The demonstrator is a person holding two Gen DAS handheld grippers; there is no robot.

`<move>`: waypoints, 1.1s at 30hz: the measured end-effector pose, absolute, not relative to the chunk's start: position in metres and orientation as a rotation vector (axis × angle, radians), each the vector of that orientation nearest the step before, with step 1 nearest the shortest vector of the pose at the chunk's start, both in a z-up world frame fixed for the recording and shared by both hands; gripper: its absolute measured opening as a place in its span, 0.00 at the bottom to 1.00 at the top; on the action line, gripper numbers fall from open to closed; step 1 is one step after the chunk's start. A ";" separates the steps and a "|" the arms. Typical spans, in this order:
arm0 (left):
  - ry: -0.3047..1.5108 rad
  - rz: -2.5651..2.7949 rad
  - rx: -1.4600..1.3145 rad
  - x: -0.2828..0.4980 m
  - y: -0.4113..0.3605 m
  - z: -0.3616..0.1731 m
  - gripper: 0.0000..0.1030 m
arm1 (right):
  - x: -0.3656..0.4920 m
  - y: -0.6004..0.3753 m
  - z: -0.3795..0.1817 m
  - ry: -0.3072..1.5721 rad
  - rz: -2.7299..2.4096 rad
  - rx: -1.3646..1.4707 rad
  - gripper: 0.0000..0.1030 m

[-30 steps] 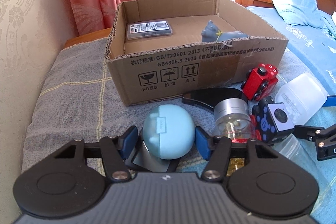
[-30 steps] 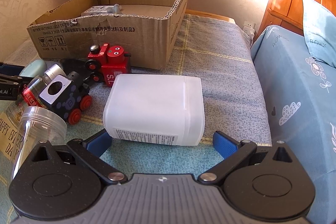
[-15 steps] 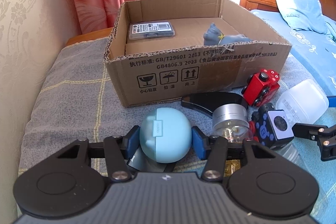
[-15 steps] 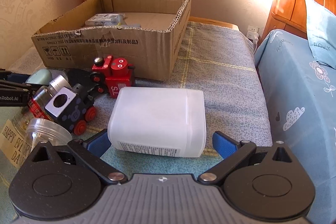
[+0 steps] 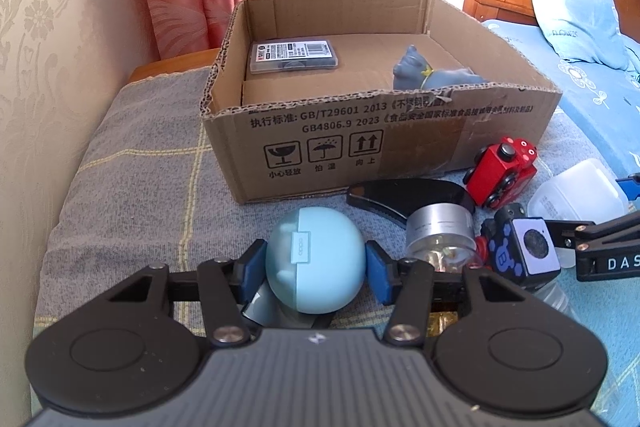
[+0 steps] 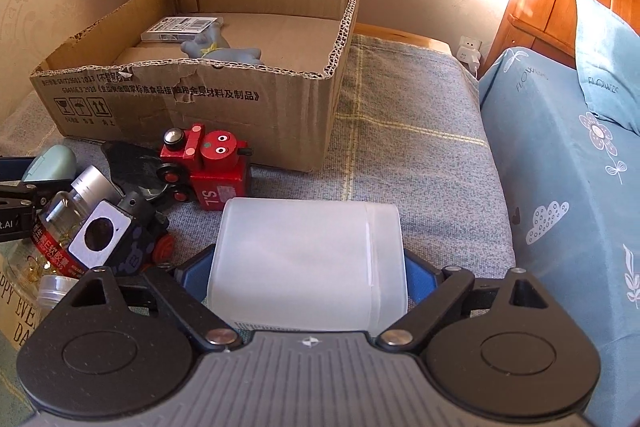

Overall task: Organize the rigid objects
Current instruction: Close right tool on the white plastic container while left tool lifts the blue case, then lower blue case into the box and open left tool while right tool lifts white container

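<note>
Before cardboard box [image 5: 360,143]: left hand-held gripper [image 5: 314,267] pinching round blue case [image 5: 316,263]; right hand-held gripper [image 6: 306,277], jaws just closing, squeezing white plastic bottle [image 6: 308,259]. Risk: smooth round case may squirt from pads; bottle may flex, slip.

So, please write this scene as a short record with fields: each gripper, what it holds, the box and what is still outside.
left gripper: shut on light blue round case
right gripper: jaws just closing, pads against white plastic container
cardboard box: open, holds grey figurine and flat packaged case
outside box: red toy train, dark toy car, bottle with silver cap
</note>
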State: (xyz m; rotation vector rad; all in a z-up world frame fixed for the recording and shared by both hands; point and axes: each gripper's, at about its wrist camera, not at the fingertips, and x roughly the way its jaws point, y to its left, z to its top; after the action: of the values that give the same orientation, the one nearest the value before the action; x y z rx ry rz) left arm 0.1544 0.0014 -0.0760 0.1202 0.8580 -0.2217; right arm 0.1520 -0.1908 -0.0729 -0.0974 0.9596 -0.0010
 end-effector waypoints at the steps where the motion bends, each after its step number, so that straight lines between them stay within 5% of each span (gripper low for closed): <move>1: 0.860 -0.219 0.117 0.155 0.001 -0.076 0.51 | 0.153 -0.191 -0.073 0.966 -0.002 -0.094 0.87; 19: 0.889 -0.246 0.128 0.152 0.008 -0.070 0.50 | 0.146 -0.192 -0.059 0.962 0.053 -0.157 0.84; 33: 0.814 -0.327 0.148 0.140 0.006 -0.011 0.50 | 0.134 -0.193 -0.013 0.903 0.201 -0.199 0.84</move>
State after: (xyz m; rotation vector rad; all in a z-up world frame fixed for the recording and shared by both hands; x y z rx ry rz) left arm 0.1402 0.0063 -0.0109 0.1482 0.8141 -0.3269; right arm 0.1343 -0.1927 -0.0131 -0.1993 0.9027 0.2012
